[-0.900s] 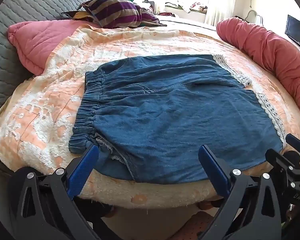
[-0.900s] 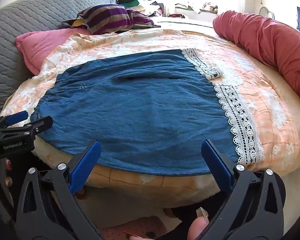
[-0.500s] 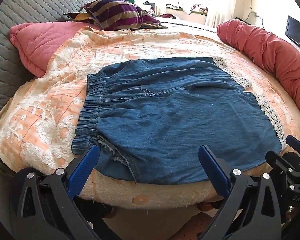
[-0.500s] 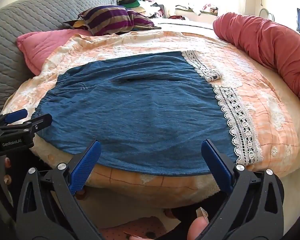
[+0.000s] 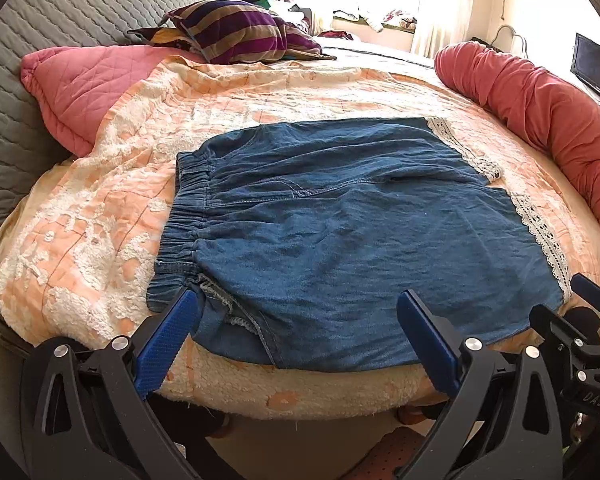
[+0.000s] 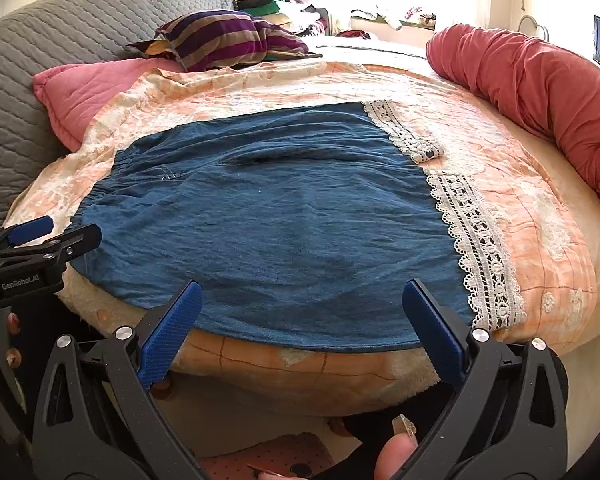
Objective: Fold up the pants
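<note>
- The denim pants [image 5: 340, 232] lie flat on the peach quilt [image 5: 100, 232], waistband [image 5: 184, 216] at 9 o'clock, lace hems [image 6: 476, 240] at 3 o'clock, near edge draped over the bed's rim.
- The left gripper [image 5: 296, 320] hovers at 6 o'clock of the waistband end, blue fingers [image 5: 168, 336] spread wide, nothing between them.
- The right gripper [image 6: 300, 312] hovers at 6 o'clock near the lace, fingers equally apart, empty.
- A pink pillow [image 5: 80, 88] sits at 10 o'clock, a red bolster [image 6: 540, 88] at 2 o'clock.

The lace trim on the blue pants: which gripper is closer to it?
Right. The right gripper hangs over the near pants edge, beside the lace trim; the left gripper is at the waistband end.
</note>
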The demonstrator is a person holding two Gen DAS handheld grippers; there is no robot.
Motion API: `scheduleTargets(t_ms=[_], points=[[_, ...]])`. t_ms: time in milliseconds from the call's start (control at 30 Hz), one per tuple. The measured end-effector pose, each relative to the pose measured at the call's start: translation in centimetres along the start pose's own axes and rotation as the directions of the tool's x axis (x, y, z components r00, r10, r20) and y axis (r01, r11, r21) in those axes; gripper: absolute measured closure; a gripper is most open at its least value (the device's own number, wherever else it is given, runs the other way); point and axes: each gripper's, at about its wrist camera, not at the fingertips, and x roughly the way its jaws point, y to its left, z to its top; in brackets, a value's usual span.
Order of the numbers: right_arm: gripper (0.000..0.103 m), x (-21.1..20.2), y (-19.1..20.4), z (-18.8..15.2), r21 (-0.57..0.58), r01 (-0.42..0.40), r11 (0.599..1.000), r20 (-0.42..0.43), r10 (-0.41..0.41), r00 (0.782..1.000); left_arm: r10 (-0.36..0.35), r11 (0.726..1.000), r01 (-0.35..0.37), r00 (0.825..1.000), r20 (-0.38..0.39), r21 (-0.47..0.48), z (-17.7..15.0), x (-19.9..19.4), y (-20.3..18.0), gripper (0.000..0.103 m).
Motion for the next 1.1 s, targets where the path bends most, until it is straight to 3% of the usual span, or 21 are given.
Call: scheduleTargets(t_ms=[1100], points=[[0.008,0.59,0.12,0.29,-0.006,0.004,1.000,0.001,-0.004,1.000,0.004,1.000,-0.004,1.000,-0.004,0.002,0.30,0.65,0.03,0.004]])
